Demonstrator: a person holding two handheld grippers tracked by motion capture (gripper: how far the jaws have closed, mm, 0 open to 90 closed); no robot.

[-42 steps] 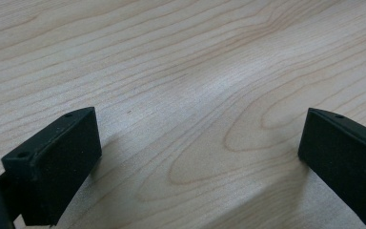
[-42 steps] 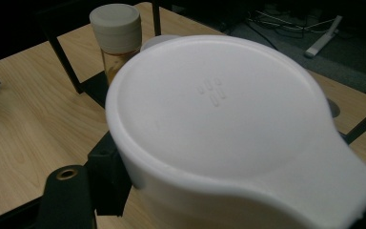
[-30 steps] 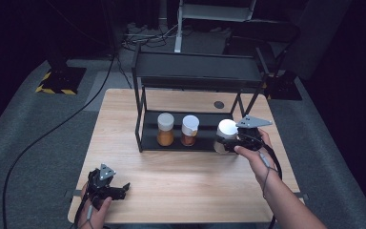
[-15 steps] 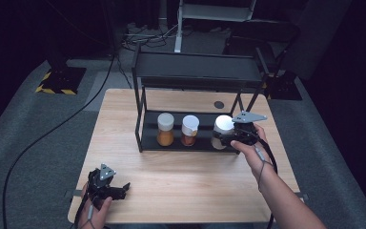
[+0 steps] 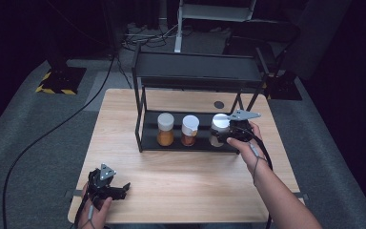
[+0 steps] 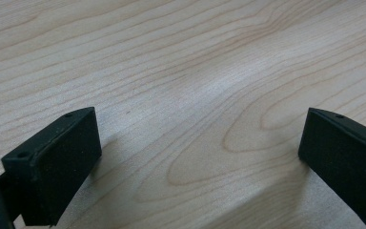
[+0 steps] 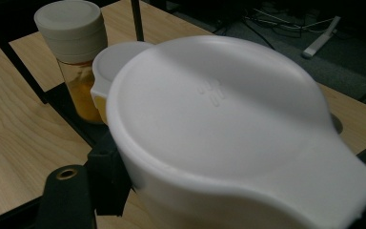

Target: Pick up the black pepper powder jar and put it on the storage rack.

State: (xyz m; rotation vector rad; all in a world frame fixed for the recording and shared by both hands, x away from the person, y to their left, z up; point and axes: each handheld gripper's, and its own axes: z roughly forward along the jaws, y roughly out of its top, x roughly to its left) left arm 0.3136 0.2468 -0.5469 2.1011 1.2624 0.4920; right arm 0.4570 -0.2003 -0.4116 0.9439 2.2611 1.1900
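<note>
A black two-tier rack [image 5: 195, 71] stands on the wooden table [image 5: 181, 176]. Two white-lidded spice jars [image 5: 165, 129] [image 5: 189, 130] with orange and brown contents stand on its lower shelf. At the shelf's right end my right gripper [image 5: 221, 133] is shut on a third white-lidded jar [image 5: 218, 125]. In the right gripper view that jar's white lid [image 7: 219, 124] sits between the jaws, with the other two jars [image 7: 74, 52] [image 7: 109, 67] behind it. My left gripper [image 5: 119, 188] rests open at the table's front left; its jaws stand wide apart over bare wood [image 6: 195, 95].
A round dark grommet [image 5: 218, 104] sits in the table behind the rack. Cables and equipment stands lie on the grey floor beyond the table. A black cable [image 5: 43, 138] runs across the floor at the left.
My right gripper has carried the jar to the left and inward onto the right end of the rack's lower shelf. The left gripper has not moved.
</note>
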